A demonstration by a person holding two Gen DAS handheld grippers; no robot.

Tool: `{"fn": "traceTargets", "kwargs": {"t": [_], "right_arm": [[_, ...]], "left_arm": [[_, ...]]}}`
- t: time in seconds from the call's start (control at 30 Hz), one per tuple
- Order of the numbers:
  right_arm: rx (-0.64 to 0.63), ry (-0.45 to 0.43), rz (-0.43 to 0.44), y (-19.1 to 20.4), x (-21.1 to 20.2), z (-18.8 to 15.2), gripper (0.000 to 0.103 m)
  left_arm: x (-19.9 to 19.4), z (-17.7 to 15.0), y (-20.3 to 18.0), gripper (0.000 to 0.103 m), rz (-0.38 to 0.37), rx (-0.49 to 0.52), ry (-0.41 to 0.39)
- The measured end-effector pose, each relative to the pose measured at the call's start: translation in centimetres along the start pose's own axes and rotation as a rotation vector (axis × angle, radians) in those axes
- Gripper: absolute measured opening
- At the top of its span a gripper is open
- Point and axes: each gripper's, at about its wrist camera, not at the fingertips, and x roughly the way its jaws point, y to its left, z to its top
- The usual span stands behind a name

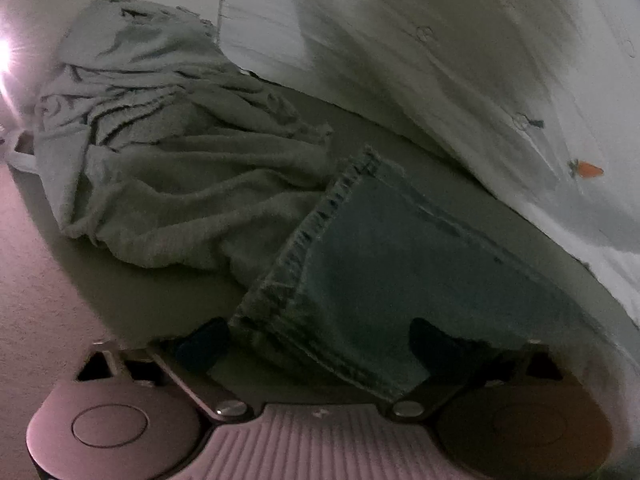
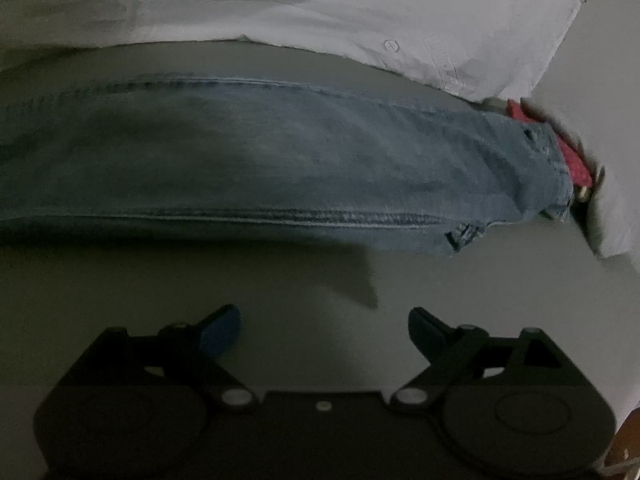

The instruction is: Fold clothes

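A pair of light blue jeans (image 2: pixel 280 160) lies flat and folded lengthwise across the pale table (image 2: pixel 200 276), waist to the right. In the left wrist view the hem end of the jeans (image 1: pixel 400 248) lies between the wide-set fingers of my left gripper (image 1: pixel 320 340). One fingertip (image 1: pixel 208 340) stands just beside the hem corner and the other rests over the denim; the pads do not squeeze it. My right gripper (image 2: pixel 324 332) stands open above bare table, a little short of the jeans' near seam, with nothing between its fingers.
A crumpled grey towel (image 1: pixel 160 140) lies past the hem. A white garment with a carrot print (image 1: pixel 460 60) lies beyond the jeans, also in the right wrist view (image 2: pixel 360 8). Something red (image 2: pixel 576 160) shows at the waistband. Carpet (image 1: pixel 32 280) lies below the table edge.
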Motion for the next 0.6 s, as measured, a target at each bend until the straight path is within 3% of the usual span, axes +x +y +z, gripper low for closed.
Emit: {"fn": "traceTargets", "kwargs": {"t": [0.03, 0.07, 0.13, 0.23, 0.3, 0.4, 0.53, 0.6], "right_arm": [[-0.009, -0.003, 0.005, 0.1, -0.1, 0.1, 0.087], [-0.018, -0.007, 0.013, 0.3, -0.3, 0.2, 0.083], [-0.029, -0.022, 0.061, 0.6, -0.7, 0.7, 0.06], [-0.082, -0.083, 0.141, 2.2, -1.8, 1.9, 0.046], [-0.124, -0.132, 0.198, 3.6, -2.6, 2.9, 0.042], [-0.141, -0.185, 0.305, 6.0, -3.2, 5.3, 0.041], [-0.146, -0.212, 0.399, 9.3, -2.8, 7.7, 0.041], [-0.184, -0.179, 0.439, 11.3, -1.8, 7.9, 0.041]], "left_arm": [[0.1, 0.2, 0.0, 0.069, 0.015, -0.009, -0.005], [0.0, 0.3, 0.1, 0.064, 0.032, -0.02, -0.01], [-0.1, 0.4, 0.2, 0.05, 0.054, -0.032, -0.012], [-0.1, 0.8, 0.7, 0.031, 0.024, -0.053, 0.01], [-0.3, 1.2, 0.7, 0.029, -0.001, -0.087, 0.021], [-0.9, 1.7, -0.2, 0.028, -0.004, -0.059, 0.001], [-2.6, 3.1, -1.2, 0.028, -0.054, -0.064, -0.041], [-3.4, 4.0, -2.1, 0.028, -0.076, -0.058, -0.069]]}}
